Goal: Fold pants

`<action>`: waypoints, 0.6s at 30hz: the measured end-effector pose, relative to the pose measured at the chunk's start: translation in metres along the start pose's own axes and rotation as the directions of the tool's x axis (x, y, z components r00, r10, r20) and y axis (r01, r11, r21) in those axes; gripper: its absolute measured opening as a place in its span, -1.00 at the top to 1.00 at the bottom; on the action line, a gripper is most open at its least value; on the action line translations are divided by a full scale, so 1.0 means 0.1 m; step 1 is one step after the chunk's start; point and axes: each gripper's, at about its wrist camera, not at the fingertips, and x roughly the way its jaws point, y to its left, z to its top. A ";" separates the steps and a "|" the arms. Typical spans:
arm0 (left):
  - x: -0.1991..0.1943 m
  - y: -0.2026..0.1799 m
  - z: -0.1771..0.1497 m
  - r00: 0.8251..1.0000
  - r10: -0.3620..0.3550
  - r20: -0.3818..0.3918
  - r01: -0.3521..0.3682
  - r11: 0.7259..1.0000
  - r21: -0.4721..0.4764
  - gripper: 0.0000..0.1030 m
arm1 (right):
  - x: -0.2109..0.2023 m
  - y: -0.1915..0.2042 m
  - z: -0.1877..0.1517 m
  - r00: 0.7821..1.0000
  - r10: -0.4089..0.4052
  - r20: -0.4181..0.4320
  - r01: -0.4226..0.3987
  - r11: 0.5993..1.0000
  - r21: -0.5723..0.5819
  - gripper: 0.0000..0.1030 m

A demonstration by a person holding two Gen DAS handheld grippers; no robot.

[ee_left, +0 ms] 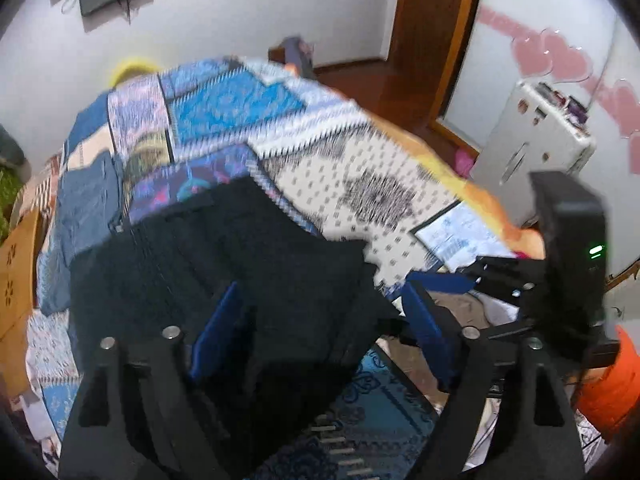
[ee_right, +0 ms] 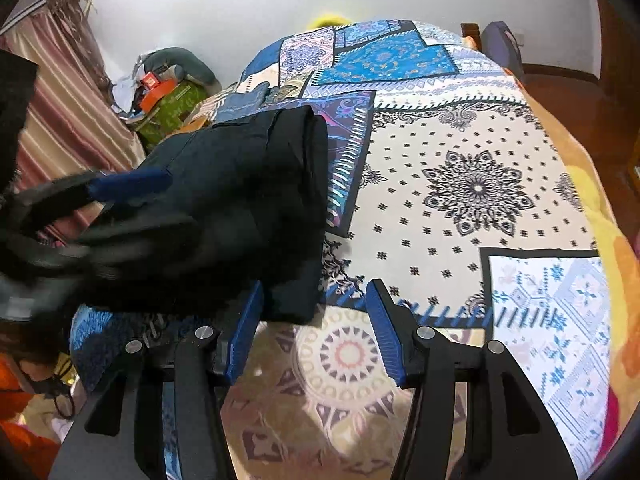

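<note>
Black pants (ee_left: 240,264) lie folded in a thick stack on the patchwork bed cover (ee_left: 360,168). My left gripper (ee_left: 320,332) hangs over their near end, wide open, its blue pads standing clear of the cloth on either side. In the right wrist view the pants (ee_right: 240,184) lie at the left, with a near corner reaching between the jaws of my right gripper (ee_right: 314,332). Those jaws stand apart; the corner lies by the left pad and the right pad is clear of it. The left gripper's blue finger (ee_right: 128,182) shows blurred over the pants' left side.
Folded blue jeans (ee_left: 88,208) lie further up the bed on the left. A white cabinet (ee_left: 532,136) and a wooden door frame (ee_left: 440,40) stand to the right. A striped curtain (ee_right: 60,120) and a pile of clutter (ee_right: 168,96) are left of the bed.
</note>
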 end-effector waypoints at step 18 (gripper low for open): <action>0.68 2.16 0.30 0.905 0.383 -0.185 -0.408 0.905 -0.119 -0.70 | 0.06 0.29 0.01 0.997 0.080 -0.023 -0.081 0.995 -0.049 0.19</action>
